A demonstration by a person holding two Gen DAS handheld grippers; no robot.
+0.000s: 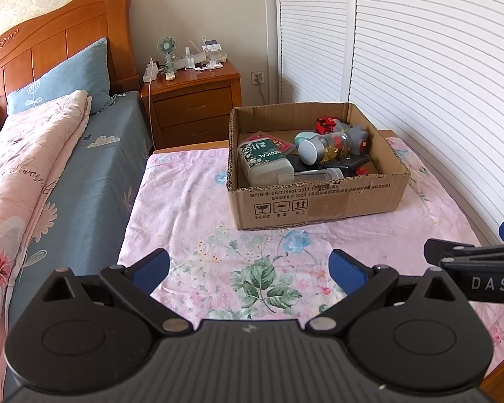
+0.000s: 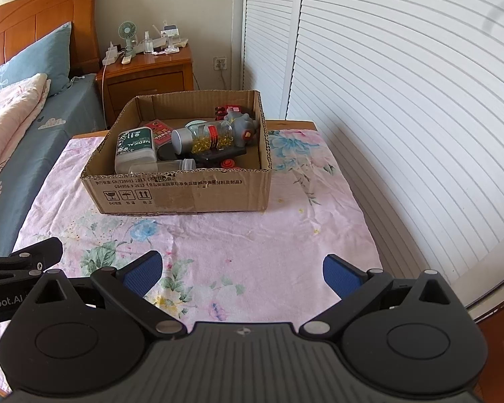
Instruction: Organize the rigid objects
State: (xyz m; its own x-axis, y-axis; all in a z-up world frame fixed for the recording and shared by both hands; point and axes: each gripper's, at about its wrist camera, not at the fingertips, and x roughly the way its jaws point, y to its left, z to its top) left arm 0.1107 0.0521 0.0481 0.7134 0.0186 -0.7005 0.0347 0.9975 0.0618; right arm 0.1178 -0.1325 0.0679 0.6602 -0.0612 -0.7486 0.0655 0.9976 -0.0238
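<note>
Left tongs [image 1: 248, 270], right tongs [image 2: 240, 273]: both wide, empty, low in frame. Cardboard box [image 1: 319, 198] mid-frame already holds capsule bottle [image 1: 329, 147]. Advice: approach bottle from above, clear box rim.

My other gripper [image 1: 480, 268] pokes in at the right edge, mostly cut off. In the cardboard box [image 1: 316, 201], the near wall hides the clear tube [image 1: 316, 175] partly, and the red toy [image 1: 326, 124] sits half buried.

left claw [image 1: 249, 270] and right claw [image 2: 243, 273] spread wide, empty.
</note>
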